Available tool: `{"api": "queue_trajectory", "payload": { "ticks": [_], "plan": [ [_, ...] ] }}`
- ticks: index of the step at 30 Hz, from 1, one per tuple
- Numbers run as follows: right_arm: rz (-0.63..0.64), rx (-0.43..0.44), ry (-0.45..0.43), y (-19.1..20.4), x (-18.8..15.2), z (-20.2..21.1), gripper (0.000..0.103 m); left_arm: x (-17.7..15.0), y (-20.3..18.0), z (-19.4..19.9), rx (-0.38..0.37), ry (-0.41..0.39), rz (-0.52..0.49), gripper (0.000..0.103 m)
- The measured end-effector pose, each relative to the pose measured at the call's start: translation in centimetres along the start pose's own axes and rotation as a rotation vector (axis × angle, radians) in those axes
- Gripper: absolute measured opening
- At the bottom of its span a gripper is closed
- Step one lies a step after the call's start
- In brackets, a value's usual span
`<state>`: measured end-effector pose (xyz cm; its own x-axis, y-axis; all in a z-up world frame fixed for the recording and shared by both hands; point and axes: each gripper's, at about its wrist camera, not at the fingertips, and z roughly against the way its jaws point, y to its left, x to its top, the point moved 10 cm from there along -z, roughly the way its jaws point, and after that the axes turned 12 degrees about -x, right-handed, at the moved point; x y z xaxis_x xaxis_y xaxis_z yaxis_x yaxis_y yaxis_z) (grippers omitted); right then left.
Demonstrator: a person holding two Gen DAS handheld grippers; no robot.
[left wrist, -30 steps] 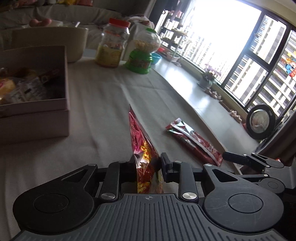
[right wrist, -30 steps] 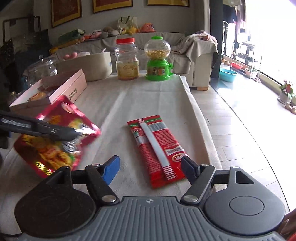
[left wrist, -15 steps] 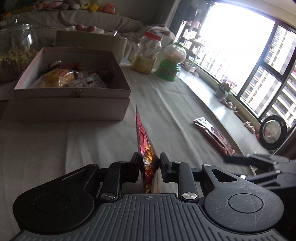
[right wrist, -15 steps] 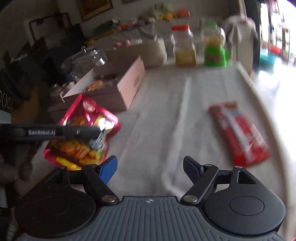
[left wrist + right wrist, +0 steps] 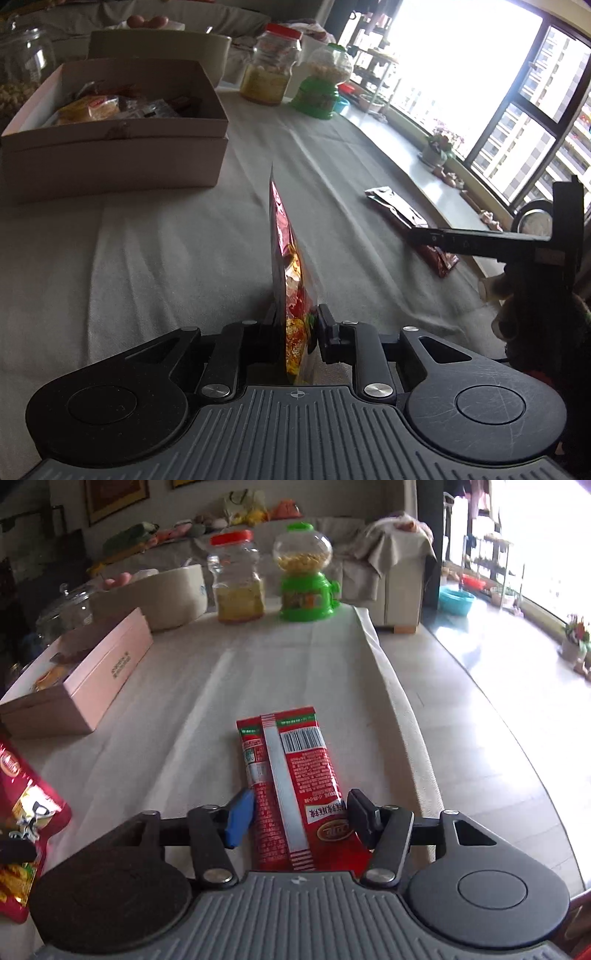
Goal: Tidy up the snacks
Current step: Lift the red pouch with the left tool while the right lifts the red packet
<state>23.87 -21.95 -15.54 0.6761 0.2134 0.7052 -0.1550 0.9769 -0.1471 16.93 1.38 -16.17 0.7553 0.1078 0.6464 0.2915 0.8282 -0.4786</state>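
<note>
My left gripper [image 5: 295, 325] is shut on a red and gold snack bag [image 5: 286, 266], held edge-on above the cloth; the bag also shows at the left edge of the right wrist view [image 5: 22, 812]. My right gripper [image 5: 301, 814] is open, its jaws on either side of the long red snack packet [image 5: 291, 775] that lies flat on the cloth, not closed on it. The packet also shows in the left wrist view [image 5: 399, 212], with the right gripper [image 5: 413, 234] over it. The open pink box [image 5: 110, 147] with several snacks inside stands at the far left.
A red-lidded jar [image 5: 236, 579], a green candy dispenser [image 5: 304, 576] and a cream tub [image 5: 166, 594] stand at the table's far end. A glass jar [image 5: 66, 609] is behind the box [image 5: 92, 672]. The table's right edge [image 5: 406, 709] drops to the floor.
My right gripper swung back right and came down around the long red packet. My left gripper kept hold of the red bag and shifted slightly, the box now nearer at the left.
</note>
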Motion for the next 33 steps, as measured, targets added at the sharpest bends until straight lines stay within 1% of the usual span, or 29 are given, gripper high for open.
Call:
{"api": "queue_trajectory", "payload": {
  "ticks": [3, 7, 9, 11, 12, 14, 16, 19, 20, 21, 22, 24, 25, 27, 29, 31, 33],
  "plan": [
    [0.058, 0.06, 0.002, 2.6, -1.5, 2.3, 0.055, 0.0, 0.2, 0.5, -0.017, -0.02, 0.038, 0.023],
    [0.138, 0.148, 0.006, 5.2, -3.7, 5.6, 0.057, -0.1, 0.0, 1.4, -0.013, -0.042, 0.035, 0.023],
    [0.179, 0.154, -0.015, 6.0, -4.2, 6.6, 0.065, -0.3, -0.2, 1.8, -0.011, -0.042, 0.031, 0.023],
    [0.223, 0.131, -0.054, 6.4, -4.2, 7.1, 0.072, -0.3, -0.4, 2.1, -0.003, -0.045, 0.023, 0.023],
    [0.238, 0.116, -0.065, 6.5, -4.1, 7.0, 0.073, -0.3, -0.4, 2.1, 0.0, -0.047, 0.021, 0.023],
    [0.242, 0.099, -0.058, 6.8, -3.9, 6.2, 0.073, -0.3, -0.3, 2.1, 0.003, -0.049, 0.027, 0.023],
    [0.212, 0.114, -0.047, 6.5, -3.5, 5.3, 0.076, -0.4, -0.1, 2.0, 0.01, -0.042, 0.038, 0.022],
    [0.144, 0.144, -0.008, 5.9, -2.9, 4.4, 0.076, -0.7, 0.1, 1.9, 0.01, -0.034, 0.048, 0.022],
    [0.145, 0.144, -0.002, 5.8, -3.0, 4.6, 0.072, -0.9, 0.1, 2.1, 0.008, -0.032, 0.051, 0.022],
    [0.158, 0.145, -0.002, 5.9, -3.2, 4.9, 0.058, -1.1, 0.1, 2.2, 0.006, -0.032, 0.052, 0.022],
    [0.176, 0.148, 0.001, 6.2, -3.2, 5.2, 0.053, -1.2, 0.0, 2.5, 0.005, -0.033, 0.053, 0.022],
    [0.199, 0.172, 0.012, 6.6, -3.6, 6.2, 0.049, -1.4, -0.2, 3.1, 0.003, -0.036, 0.05, 0.022],
    [0.214, 0.191, 0.011, 7.2, -3.8, 6.9, 0.049, -1.4, -0.4, 3.6, 0.0, -0.041, 0.048, 0.022],
    [0.255, 0.204, -0.029, 8.0, -3.5, 8.6, 0.048, -1.3, -1.0, 4.7, -0.011, -0.056, 0.043, 0.022],
    [0.291, 0.207, -0.113, 8.7, -1.8, 11.0, 0.048, -0.5, -1.7, 6.5, -0.031, -0.086, 0.036, 0.022],
    [0.29, 0.24, -0.197, 9.4, 1.0, 13.8, 0.048, 1.3, -2.4, 8.6, -0.043, -0.128, 0.017, 0.022],
    [0.275, 0.277, -0.285, 10.1, 4.7, 16.6, 0.048, 4.0, -3.0, 11.3, -0.03, -0.184, -0.033, 0.022]
  ]
}}
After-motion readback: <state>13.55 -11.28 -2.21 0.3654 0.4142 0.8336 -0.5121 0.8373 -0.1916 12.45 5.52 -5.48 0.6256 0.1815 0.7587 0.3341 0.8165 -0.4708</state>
